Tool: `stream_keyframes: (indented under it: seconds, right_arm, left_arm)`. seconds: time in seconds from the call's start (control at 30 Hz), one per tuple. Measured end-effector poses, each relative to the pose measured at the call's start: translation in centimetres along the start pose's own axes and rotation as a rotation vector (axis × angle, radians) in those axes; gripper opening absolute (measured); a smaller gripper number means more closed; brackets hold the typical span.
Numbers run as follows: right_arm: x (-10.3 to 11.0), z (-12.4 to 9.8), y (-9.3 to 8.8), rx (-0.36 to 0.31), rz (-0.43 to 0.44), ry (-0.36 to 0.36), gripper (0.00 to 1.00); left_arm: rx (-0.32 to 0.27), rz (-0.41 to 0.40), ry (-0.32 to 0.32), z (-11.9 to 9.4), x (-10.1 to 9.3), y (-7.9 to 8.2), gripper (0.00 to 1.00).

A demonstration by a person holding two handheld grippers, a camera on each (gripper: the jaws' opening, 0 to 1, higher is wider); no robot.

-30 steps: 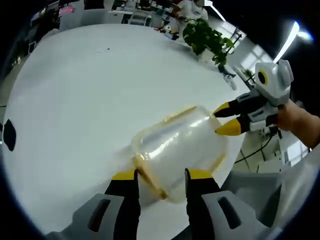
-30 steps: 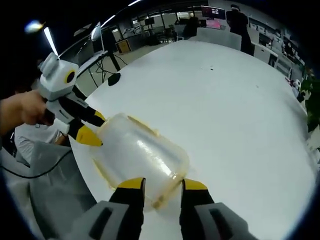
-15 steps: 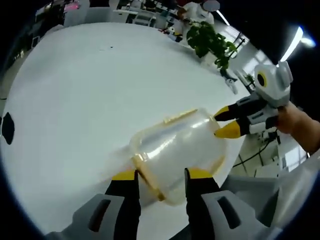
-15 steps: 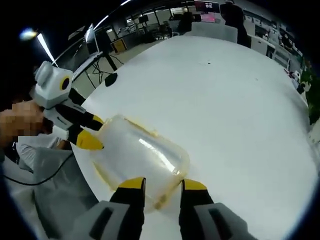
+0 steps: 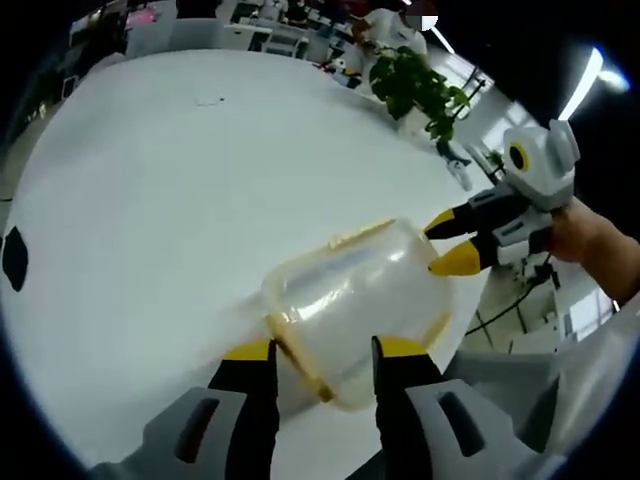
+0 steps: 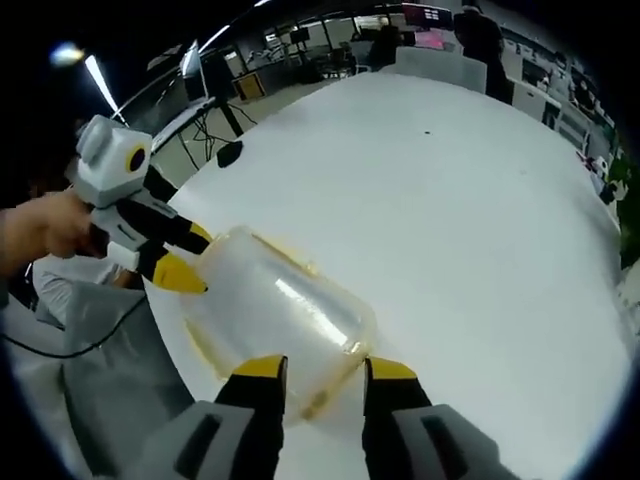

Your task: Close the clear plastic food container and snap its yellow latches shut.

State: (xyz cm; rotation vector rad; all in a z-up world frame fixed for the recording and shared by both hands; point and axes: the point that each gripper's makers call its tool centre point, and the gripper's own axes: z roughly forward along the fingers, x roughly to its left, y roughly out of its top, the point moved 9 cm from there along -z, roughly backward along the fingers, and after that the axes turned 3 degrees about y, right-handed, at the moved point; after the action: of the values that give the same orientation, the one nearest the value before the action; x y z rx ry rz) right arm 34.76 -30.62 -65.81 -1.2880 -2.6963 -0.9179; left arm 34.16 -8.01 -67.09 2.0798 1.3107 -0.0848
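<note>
A clear plastic container (image 5: 350, 295) with yellow latches (image 5: 296, 358) lies on its side on the white table (image 5: 150, 180). My left gripper (image 5: 325, 350) has its jaws on either side of the near end, shut on it at a yellow latch. From the right, my right gripper (image 5: 450, 240) pinches the far end with its yellow fingertips. The right gripper view has the same container (image 6: 270, 310) with my right gripper (image 6: 325, 368) shut on its near end. There my left gripper (image 6: 188, 255) grips the far end. The container sits close to the table's edge.
A potted plant (image 5: 420, 80) stands at the table's far side, and a small dark object (image 5: 15, 258) lies at its left rim. Person's hands (image 5: 600, 240) (image 6: 40, 225) hold the grippers. Office desks and a standing person (image 6: 480, 35) are beyond the table (image 6: 480, 200).
</note>
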Motion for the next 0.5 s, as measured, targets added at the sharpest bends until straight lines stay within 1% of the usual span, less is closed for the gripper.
stream_keyframes:
  seconds: [0.03, 0.07, 0.13, 0.17, 0.27, 0.3, 0.4, 0.47, 0.5]
  right_arm:
    - [0.0, 0.0, -0.1, 0.003, 0.028, 0.001, 0.28]
    - [-0.2, -0.1, -0.2, -0.004, 0.050, 0.010, 0.26]
    - [-0.3, -0.4, -0.1, -0.037, 0.088, 0.023, 0.23]
    - [-0.4, -0.6, -0.2, -0.033, 0.077, 0.024, 0.22]
    - [-0.3, -0.8, 0.0, -0.030, 0.034, 0.030, 0.21]
    - [-0.3, -0.8, -0.1, -0.020, 0.023, 0.037, 0.20]
    - [-0.4, -0.9, 0.1, -0.005, -0.003, 0.043, 0.20]
    - [-0.3, -1.1, 0.2, -0.008, -0.020, 0.048, 0.19]
    - [-0.3, -1.4, 0.2, -0.008, -0.030, 0.049, 0.19]
  left_arm:
    - [-0.001, 0.006, 0.005, -0.1, -0.1, -0.1, 0.36]
    - [-0.015, 0.028, 0.012, -0.1, 0.0, 0.0, 0.36]
    - [-0.017, 0.057, 0.020, -0.3, 0.1, 0.0, 0.35]
    - [-0.023, 0.091, 0.023, -0.4, 0.2, 0.0, 0.35]
    - [-0.012, 0.135, 0.013, -0.8, 0.4, 0.1, 0.31]
    - [-0.013, 0.129, 0.015, -0.8, 0.4, 0.1, 0.31]
    - [-0.019, 0.134, 0.013, -1.0, 0.5, 0.3, 0.34]
    - [-0.025, 0.155, 0.016, -1.3, 0.5, 0.4, 0.35]
    - [-0.031, 0.186, 0.016, -1.4, 0.5, 0.6, 0.35]
